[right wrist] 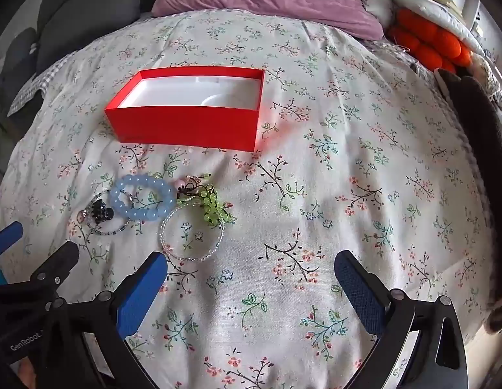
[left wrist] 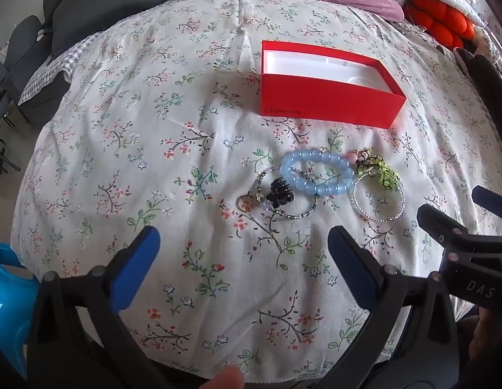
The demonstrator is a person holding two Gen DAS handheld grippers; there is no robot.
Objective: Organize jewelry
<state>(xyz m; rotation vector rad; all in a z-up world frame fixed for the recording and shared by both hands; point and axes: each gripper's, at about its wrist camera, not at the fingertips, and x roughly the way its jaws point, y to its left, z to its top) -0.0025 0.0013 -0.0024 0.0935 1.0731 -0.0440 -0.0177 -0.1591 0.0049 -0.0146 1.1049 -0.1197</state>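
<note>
Left gripper [left wrist: 244, 249] wide open, nothing btwn its blue pads, hovering over floral cloth [left wrist: 153, 149] just short of the jewelry pile. Right gripper [right wrist: 251, 272] also wide open & empty, its left pad near the clear bead bracelet [right wrist: 192, 233]. Pile sits in front of red box [right wrist: 186, 126], which is open w/ white lining, nothing visible inside. Blue bead bracelet [left wrist: 317, 172] overlaps a thin dark bead bangle [left wrist: 288, 194]; black claw clip [left wrist: 280, 194] lies on that bangle; green bead piece [left wrist: 379, 170] touches clear bracelet's far edge
</note>
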